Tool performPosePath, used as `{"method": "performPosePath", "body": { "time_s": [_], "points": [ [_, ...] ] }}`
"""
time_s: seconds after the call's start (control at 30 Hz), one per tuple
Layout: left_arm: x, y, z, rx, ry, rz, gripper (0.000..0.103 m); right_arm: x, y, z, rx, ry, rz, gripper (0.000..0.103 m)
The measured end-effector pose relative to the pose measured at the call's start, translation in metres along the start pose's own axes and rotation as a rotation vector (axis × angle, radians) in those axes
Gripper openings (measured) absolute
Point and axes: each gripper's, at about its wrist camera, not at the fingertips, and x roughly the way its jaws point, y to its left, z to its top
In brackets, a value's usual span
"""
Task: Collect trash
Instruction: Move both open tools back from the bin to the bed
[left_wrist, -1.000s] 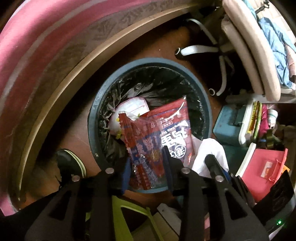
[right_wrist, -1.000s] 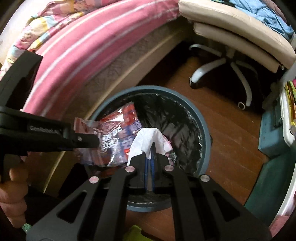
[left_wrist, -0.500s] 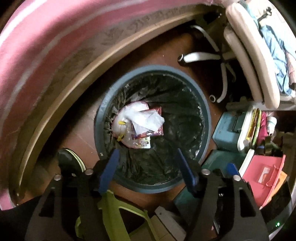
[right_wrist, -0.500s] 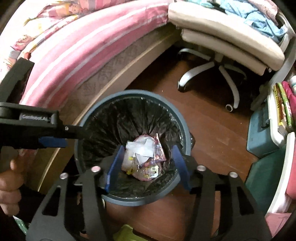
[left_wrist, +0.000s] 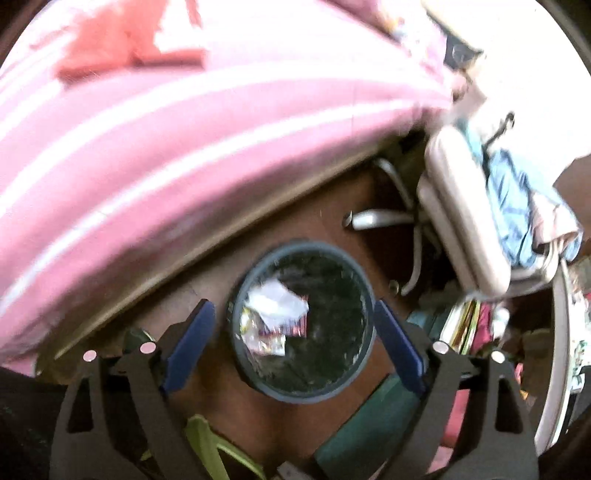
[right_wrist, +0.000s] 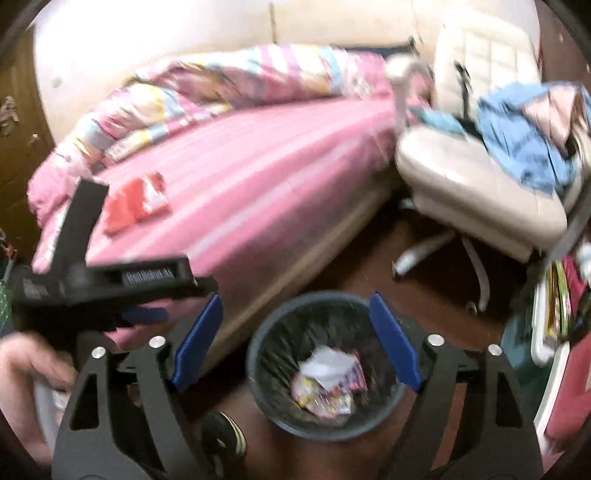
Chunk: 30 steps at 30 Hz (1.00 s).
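Both grippers, left (left_wrist: 293, 347) and right (right_wrist: 295, 339), opening wide and empty above the bin (right_wrist: 258, 354); next trash, red packet (right_wrist: 136, 203), lies up-left on bed (right_wrist: 258, 177), nearer left gripper, long axis slanting.

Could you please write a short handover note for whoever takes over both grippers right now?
Left gripper: jaws opening, nothing between them.
Right gripper: jaws opening, also empty.
Round dark-blue bin with black liner stands on the wooden floor beside the pink striped bed.
Done: crumpled white paper and shiny red snack wrappers lie inside the bin.
Left: a red and white packet lies on the bed, probably the next pick.
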Motion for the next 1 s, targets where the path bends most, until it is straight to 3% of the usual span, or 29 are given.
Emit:
{"method": "performPosePath", "body": {
  "time_s": [0.33, 0.53, 0.73, 1.0],
  "points": [
    [-0.11, 0.046, 0.009, -0.075, -0.27, -0.071, 0.087, -0.055, 0.103, 0.044, -0.127, -0.139, 0.128, 0.087],
    [-0.186, 0.101, 0.013, -0.132, -0.419, -0.106, 0.087, -0.074, 0.169, 0.062, -0.168, -0.203, 0.245, 0.09],
    [-0.24, 0.177, 0.021, -0.206, -0.522, -0.015, 0.087, -0.063, 0.253, 0.071, -0.235, -0.195, 0.366, 0.09],
    [-0.257, 0.282, 0.024, -0.286, -0.549, 0.14, 0.087, -0.014, 0.357, 0.059, -0.304, -0.11, 0.497, 0.09]
  ]
}}
